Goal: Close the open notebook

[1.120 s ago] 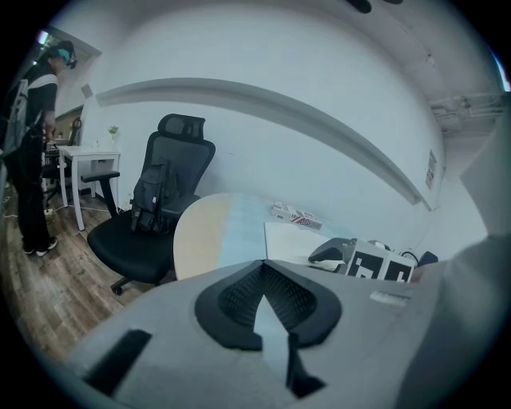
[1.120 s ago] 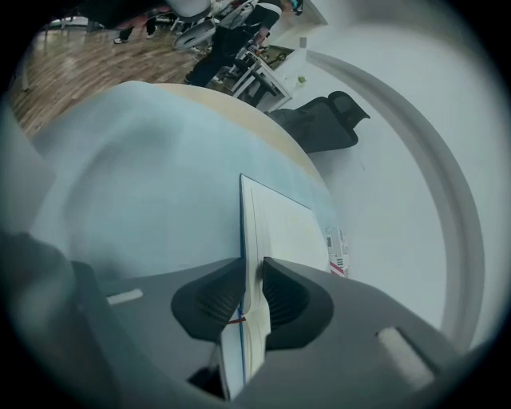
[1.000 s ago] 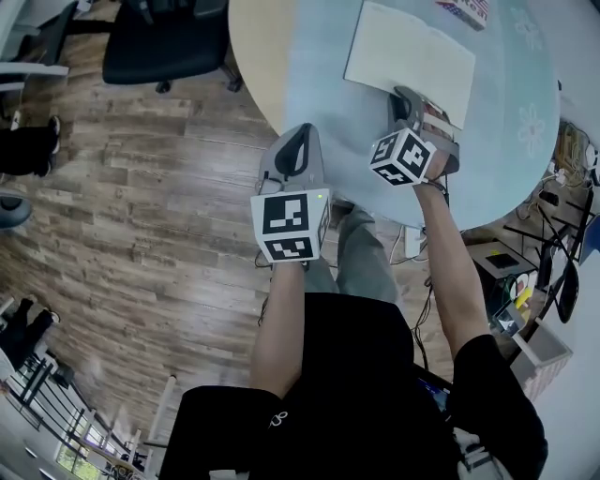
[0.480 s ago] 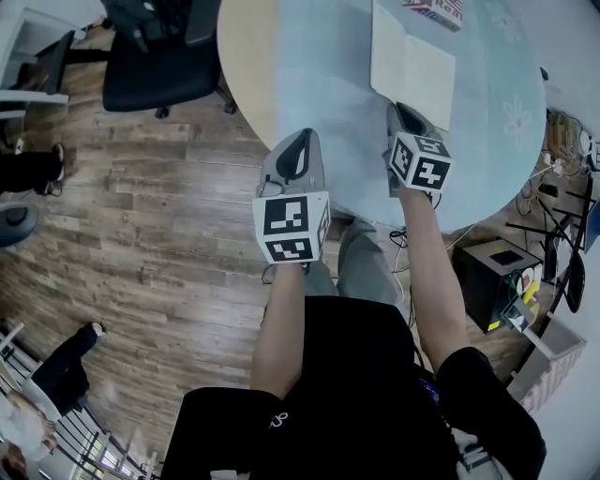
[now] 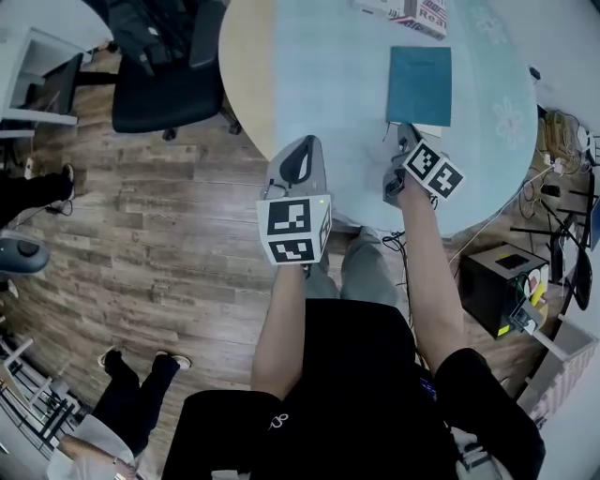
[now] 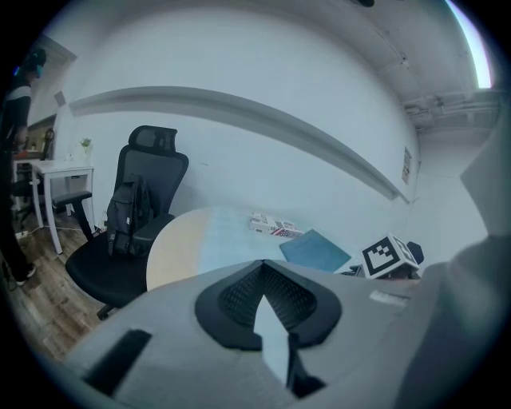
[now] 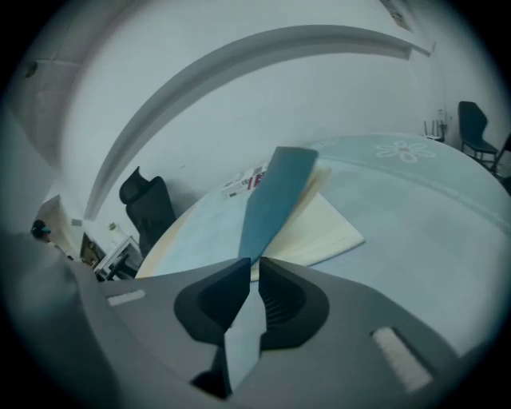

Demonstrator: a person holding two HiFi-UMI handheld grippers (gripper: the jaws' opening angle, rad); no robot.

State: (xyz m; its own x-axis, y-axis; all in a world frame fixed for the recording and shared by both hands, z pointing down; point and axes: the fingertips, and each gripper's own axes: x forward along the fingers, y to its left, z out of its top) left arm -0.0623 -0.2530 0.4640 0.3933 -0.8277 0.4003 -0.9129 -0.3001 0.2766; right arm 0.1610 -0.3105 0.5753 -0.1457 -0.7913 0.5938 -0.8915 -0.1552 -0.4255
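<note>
The notebook (image 5: 419, 86) lies on the round pale-blue table (image 5: 319, 66) with its teal cover turned over the cream pages. In the right gripper view the cover (image 7: 275, 200) stands tilted above the pages (image 7: 327, 232). Its near edge runs between the jaws of my right gripper (image 7: 249, 268), which are closing on it. From the head view, the right gripper (image 5: 405, 133) sits at the notebook's near edge. My left gripper (image 5: 302, 142) hovers over the table's near rim, shut and holding nothing, well left of the notebook (image 6: 315, 250).
A printed box (image 5: 403, 11) lies at the table's far side beyond the notebook. A black office chair (image 5: 164, 66) with a bag stands left of the table. A person (image 5: 131, 403) stands on the wooden floor at lower left. Boxes and cables (image 5: 502, 277) crowd the right.
The notebook showed open cream pages before; its teal cover now lies over them. My right gripper rolled over and swung right with the cover. The left gripper rose slightly.
</note>
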